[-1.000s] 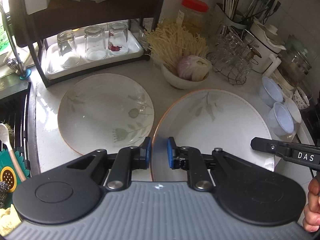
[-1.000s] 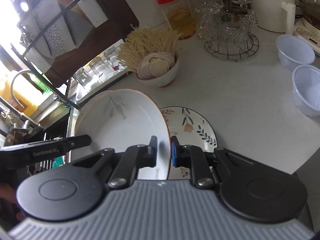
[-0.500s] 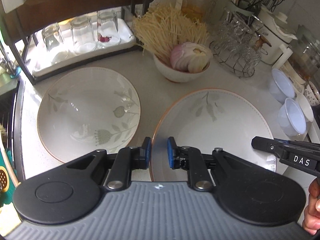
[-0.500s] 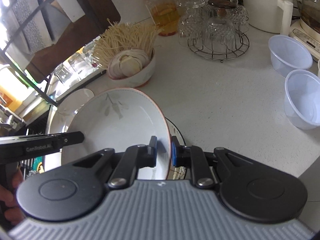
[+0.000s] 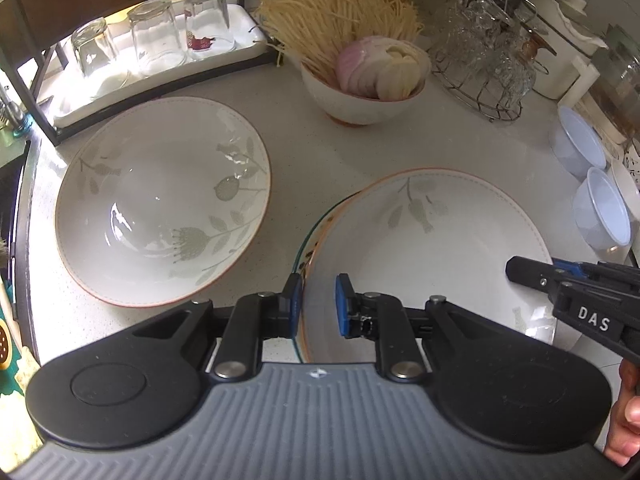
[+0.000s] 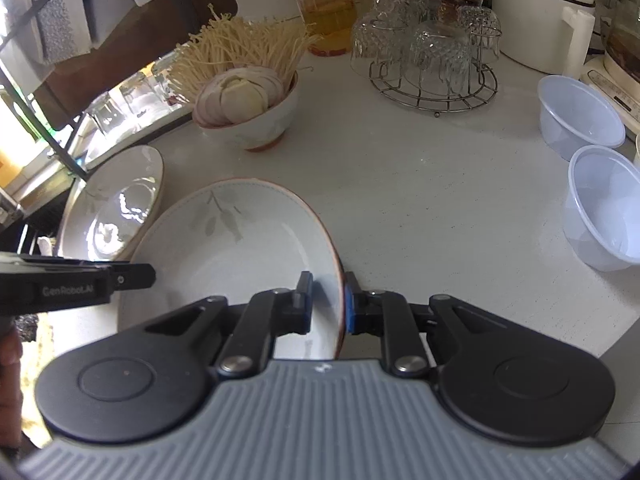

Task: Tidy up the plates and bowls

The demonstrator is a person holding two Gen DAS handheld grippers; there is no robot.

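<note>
left tool (image 5: 316,300): blk arms | blue pads (image 5: 342,304) | grey ribbed body

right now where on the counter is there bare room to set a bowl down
Widest bare patch of counter: between the held plate, the glass rack and the plastic tubs. A narrower strip lies between the empty plate and the food bowl. The back edge is crowded.
</note>
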